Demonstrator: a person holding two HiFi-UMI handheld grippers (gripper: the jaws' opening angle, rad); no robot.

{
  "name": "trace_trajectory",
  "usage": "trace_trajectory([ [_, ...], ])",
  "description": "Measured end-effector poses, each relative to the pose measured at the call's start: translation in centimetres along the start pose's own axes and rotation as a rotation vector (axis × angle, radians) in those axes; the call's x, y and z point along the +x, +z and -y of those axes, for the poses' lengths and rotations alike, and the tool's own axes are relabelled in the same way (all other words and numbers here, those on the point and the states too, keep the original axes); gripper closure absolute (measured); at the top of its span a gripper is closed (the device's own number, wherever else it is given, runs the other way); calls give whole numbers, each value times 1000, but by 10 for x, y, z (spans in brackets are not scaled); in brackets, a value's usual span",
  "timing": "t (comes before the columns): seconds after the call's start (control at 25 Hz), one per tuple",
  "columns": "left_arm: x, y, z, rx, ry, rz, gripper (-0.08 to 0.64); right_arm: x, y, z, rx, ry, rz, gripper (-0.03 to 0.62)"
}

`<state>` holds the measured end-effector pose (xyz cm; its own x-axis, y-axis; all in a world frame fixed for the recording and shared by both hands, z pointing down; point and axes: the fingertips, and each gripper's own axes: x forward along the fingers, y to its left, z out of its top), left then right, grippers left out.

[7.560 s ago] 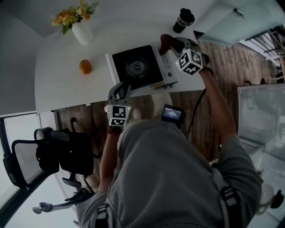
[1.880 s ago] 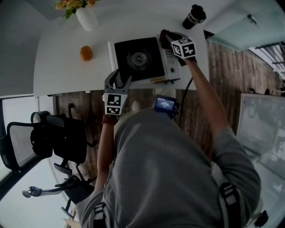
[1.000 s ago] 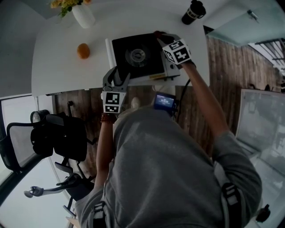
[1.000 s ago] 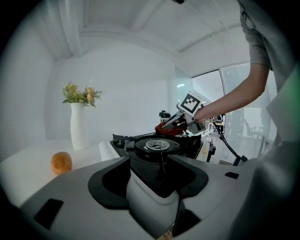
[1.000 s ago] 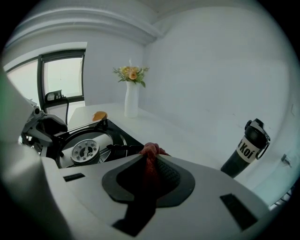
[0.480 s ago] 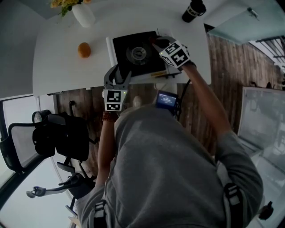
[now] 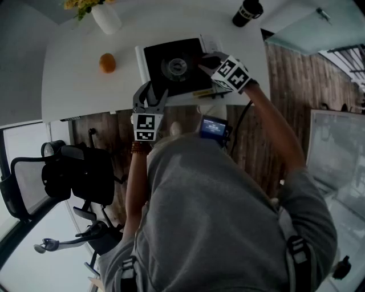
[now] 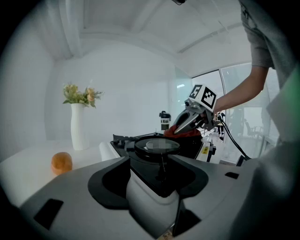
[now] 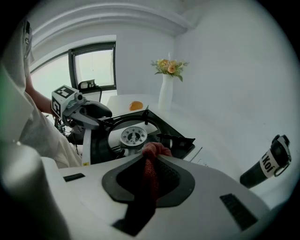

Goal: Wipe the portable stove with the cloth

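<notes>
The portable stove (image 7: 162, 80) sits near the white table's front edge, black-topped with a round burner (image 7: 175, 67). My right gripper (image 7: 203, 60) is shut on a dark red cloth (image 7: 210, 59) and angles down onto the stove top just right of the burner. In the right gripper view the cloth (image 9: 150, 178) hangs between the jaws of that gripper (image 9: 151, 157), with the burner (image 9: 133, 136) just ahead. My left gripper (image 7: 150, 93) stands open against the stove's near edge. From the left gripper (image 8: 157, 161) I see the right gripper (image 8: 180, 127) and cloth (image 8: 188, 133) beyond the burner.
An orange (image 7: 107, 63) lies left of the stove. A white vase of flowers (image 7: 105, 18) stands at the back left and a black cup (image 7: 246, 11) at the back right. An office chair (image 7: 74, 182) is on the floor to my left.
The right gripper has dragged the cloth from the stove's far right corner toward me along the right side of the top. The left gripper has stayed put.
</notes>
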<state>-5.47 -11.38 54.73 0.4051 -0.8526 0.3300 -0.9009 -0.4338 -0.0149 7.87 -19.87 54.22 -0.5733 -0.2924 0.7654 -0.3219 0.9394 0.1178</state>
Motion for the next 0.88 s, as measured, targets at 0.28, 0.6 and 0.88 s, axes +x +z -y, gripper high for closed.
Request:
trace_trajectory([
  [0.28,-1,-1,0,-4,2,-7,301,-9,-8,-25,-58,167,-67,534],
  [0.6,0,0,1,-7,9,-9,302,-12,-12,-31,-186,299,-173,534],
  [0.88,0,-1,1,-10,9,-9,301,-17,-17,-30,-269,379,-304,534],
])
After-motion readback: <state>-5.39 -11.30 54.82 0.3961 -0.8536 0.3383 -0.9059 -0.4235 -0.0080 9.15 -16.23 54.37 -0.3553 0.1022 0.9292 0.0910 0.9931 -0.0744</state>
